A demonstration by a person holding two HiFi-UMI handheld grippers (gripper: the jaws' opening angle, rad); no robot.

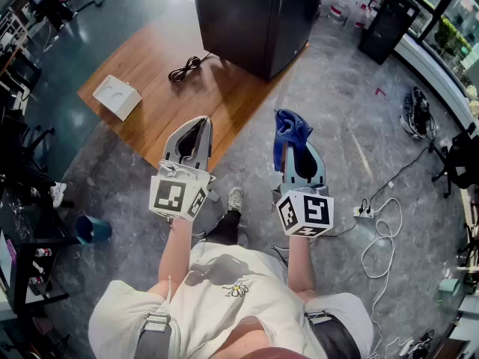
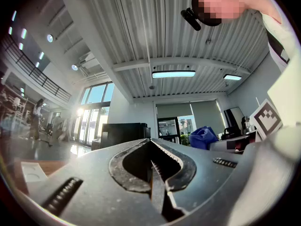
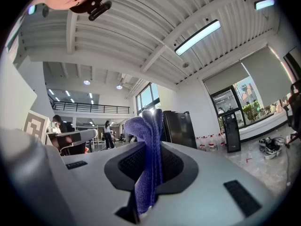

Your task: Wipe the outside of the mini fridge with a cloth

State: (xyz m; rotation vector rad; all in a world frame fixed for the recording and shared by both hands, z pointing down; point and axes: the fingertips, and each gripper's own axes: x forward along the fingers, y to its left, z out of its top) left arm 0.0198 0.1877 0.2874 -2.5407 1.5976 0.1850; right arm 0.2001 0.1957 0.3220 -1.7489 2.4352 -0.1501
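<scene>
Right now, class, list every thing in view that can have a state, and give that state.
left tool, shut, empty.
right tool, shut on the blue cloth.
blue cloth, bunched, sticking up past the jaws.
mini fridge, upright, door closed.
power cord, coiled, on the wooden platform.

A black box-shaped mini fridge [image 1: 258, 17] stands on a brown wooden platform [image 1: 187, 96], well ahead of both grippers; right gripper [image 1: 293, 142] holds a crumpled blue cloth [image 1: 289, 128], left gripper [image 1: 197, 122] alongside.
</scene>
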